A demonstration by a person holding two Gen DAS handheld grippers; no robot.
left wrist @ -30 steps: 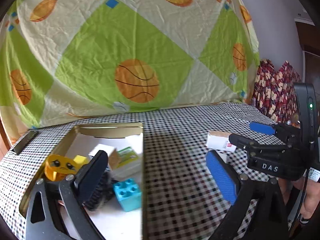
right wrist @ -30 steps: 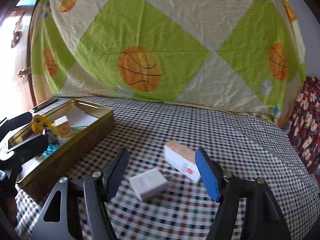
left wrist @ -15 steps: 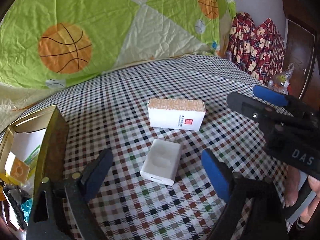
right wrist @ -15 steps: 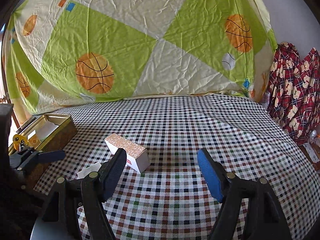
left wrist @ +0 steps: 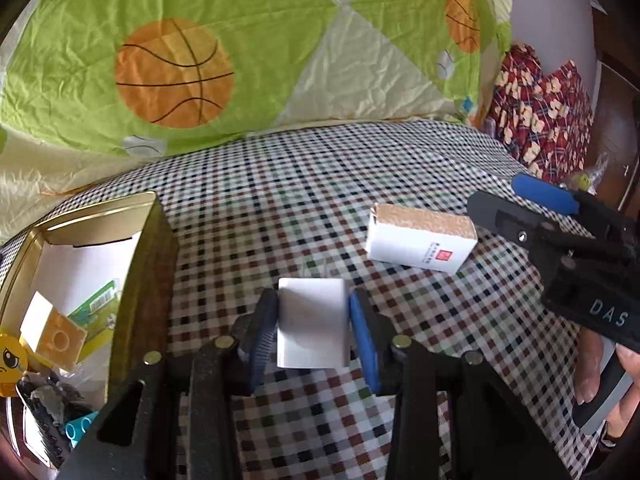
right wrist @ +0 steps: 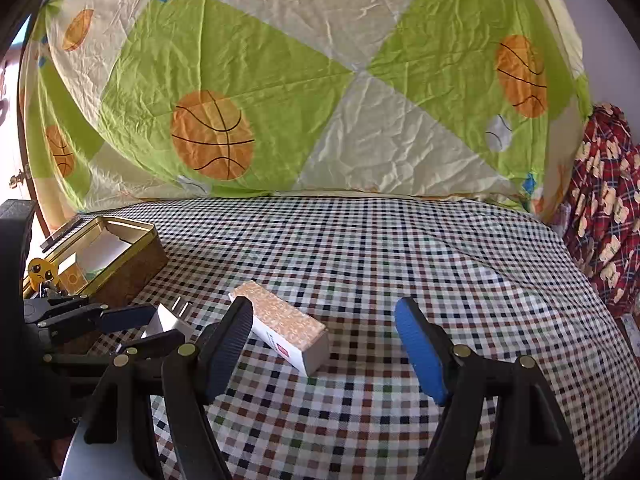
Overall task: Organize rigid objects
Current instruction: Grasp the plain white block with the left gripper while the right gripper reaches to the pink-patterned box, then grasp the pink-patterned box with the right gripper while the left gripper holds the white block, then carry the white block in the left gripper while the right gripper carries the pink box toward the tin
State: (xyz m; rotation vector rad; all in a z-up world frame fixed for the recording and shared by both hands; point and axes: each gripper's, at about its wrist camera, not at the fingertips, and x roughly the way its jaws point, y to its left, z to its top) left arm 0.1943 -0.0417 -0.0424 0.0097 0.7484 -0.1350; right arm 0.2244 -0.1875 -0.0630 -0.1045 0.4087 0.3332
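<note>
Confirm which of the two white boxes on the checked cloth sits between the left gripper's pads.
The plain white charger block, between the closing left gripper pads. The longer white carton with the cork-patterned top lies apart, untouched.

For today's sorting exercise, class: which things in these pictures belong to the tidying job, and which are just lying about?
Belongs to the job:
white charger, between the closing left gripper pads
cork-topped box
gold tin
right gripper, open

Lying about:
basketball sheet
checked cloth
red patterned fabric
</note>
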